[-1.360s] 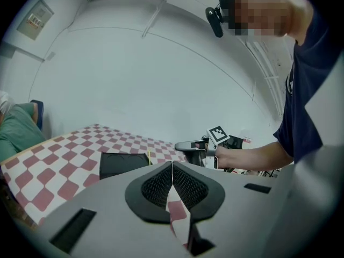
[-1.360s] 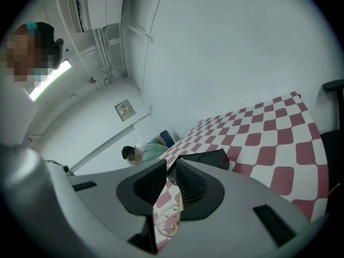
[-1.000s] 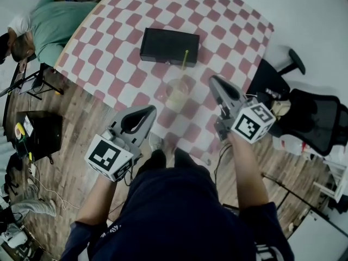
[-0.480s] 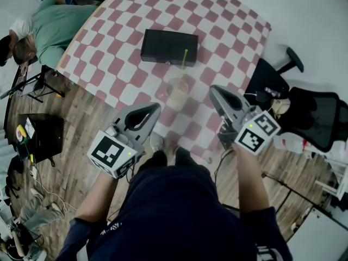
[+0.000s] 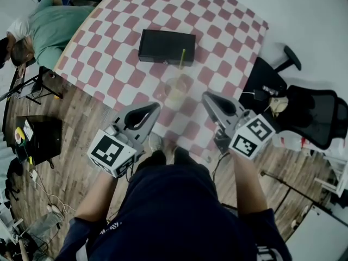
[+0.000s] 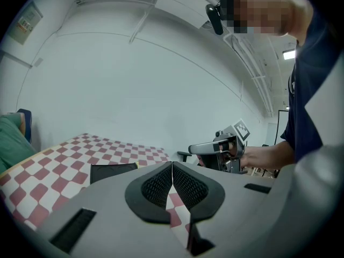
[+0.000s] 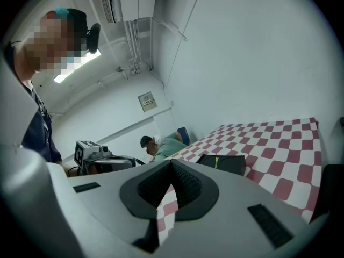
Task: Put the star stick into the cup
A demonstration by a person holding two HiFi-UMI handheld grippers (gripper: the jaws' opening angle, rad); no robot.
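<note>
A clear plastic cup (image 5: pixel 176 93) stands on the red-and-white checkered table (image 5: pixel 217 31), near its front edge. A thin yellow-green stick (image 5: pixel 182 58) rises just beyond the cup, in front of a black box (image 5: pixel 166 47); its lower end is hard to make out. The stick (image 7: pixel 216 162) also shows against the box (image 7: pixel 220 164) in the right gripper view. My left gripper (image 5: pixel 154 109) hangs short of the table's edge, left of the cup, shut and empty. My right gripper (image 5: pixel 206 95) is right of the cup, shut on nothing. In both gripper views the jaws meet.
A person in a green shirt (image 5: pixel 54 20) sits at the table's far left. A black office chair (image 5: pixel 315 113) stands to the right. A black case (image 5: pixel 41 135) lies on the wooden floor at left.
My right gripper has drawn back from the cup toward my body and a little left. The left gripper has barely moved. Both stay shut.
</note>
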